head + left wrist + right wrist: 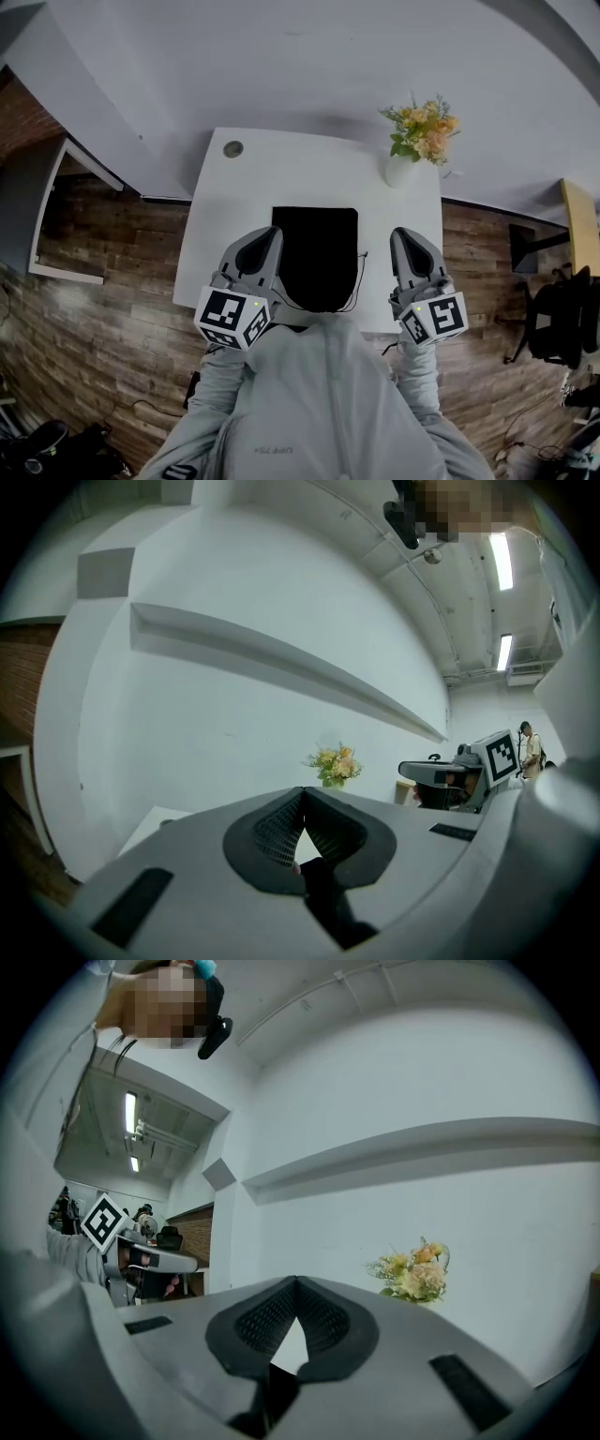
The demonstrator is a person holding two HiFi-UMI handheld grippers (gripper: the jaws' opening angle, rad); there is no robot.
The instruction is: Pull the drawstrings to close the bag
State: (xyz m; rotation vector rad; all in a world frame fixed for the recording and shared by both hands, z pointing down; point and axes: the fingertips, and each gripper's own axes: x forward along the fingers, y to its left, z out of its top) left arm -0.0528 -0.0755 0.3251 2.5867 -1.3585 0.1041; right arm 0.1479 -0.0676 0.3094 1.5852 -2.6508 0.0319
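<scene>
My left gripper, jaws fully closed on a thin black drawstring, sits at 9 o'clock of the flat black fabric bag on the white table. My right gripper, closed on the second black drawstring, sits at 3 o'clock.

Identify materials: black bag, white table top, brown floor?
Black flat bag: probably matte fabric; no sheen, thin drawstrings trailing. White rectangular table top: smooth laminate or painted board, can't tell; uniform, even white. Brown plank floor: wood or wood-look vinyl; visible grain, staggered seams.
</scene>
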